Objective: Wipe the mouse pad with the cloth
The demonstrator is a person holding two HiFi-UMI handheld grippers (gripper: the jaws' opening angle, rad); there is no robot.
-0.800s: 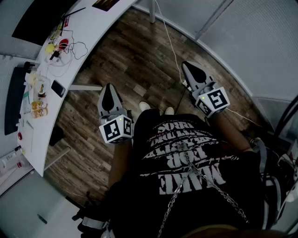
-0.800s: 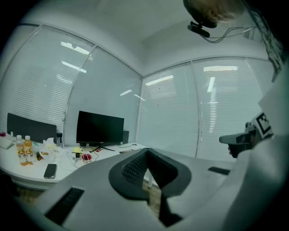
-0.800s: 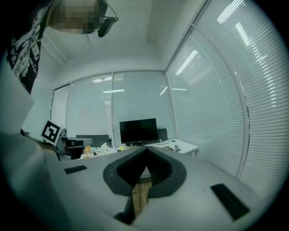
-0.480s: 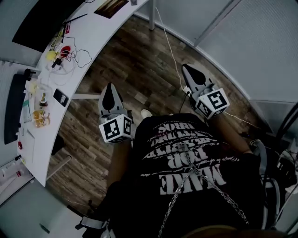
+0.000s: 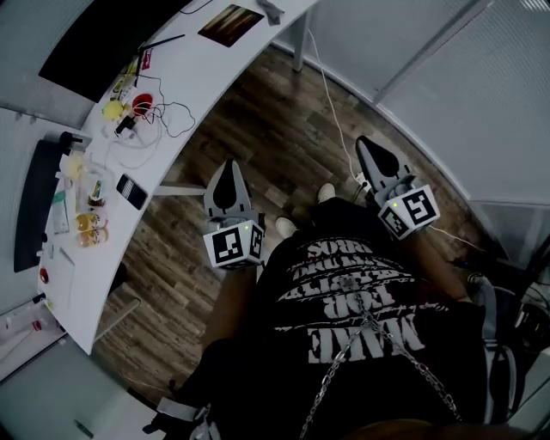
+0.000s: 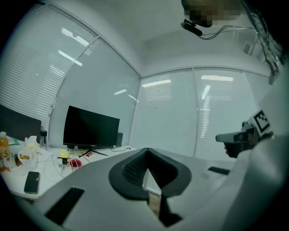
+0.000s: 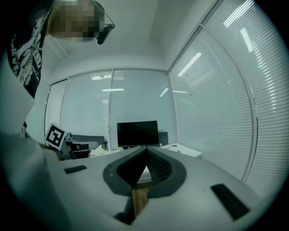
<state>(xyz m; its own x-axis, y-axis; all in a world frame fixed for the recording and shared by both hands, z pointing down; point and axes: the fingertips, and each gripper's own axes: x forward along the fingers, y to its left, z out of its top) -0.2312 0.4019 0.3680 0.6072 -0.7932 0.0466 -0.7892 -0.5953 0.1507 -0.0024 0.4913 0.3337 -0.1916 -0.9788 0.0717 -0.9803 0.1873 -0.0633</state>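
Note:
A dark brownish rectangular pad (image 5: 230,24) lies at the far end of the white desk (image 5: 206,77), with a crumpled grey cloth (image 5: 271,10) just beyond it. Both sit far from my grippers. My left gripper (image 5: 230,182) is held level at waist height over the wooden floor, jaws shut and empty. To its right, my right gripper (image 5: 369,155) is also level, shut and empty. In the left gripper view the jaws of the left gripper (image 6: 146,151) meet at the tip. The right gripper (image 7: 146,150) shows the same in its own view.
A black monitor (image 5: 103,34) stands along the desk's back edge, also in the left gripper view (image 6: 90,128). A phone (image 5: 131,191), a red object with cables (image 5: 142,105) and small bottles (image 5: 90,225) lie on the desk. A white cable (image 5: 331,103) runs across the floor.
The head view has swung so the desk's far end with the pad and cloth comes into sight. Both grippers sit further right and lower in the picture, still shut.

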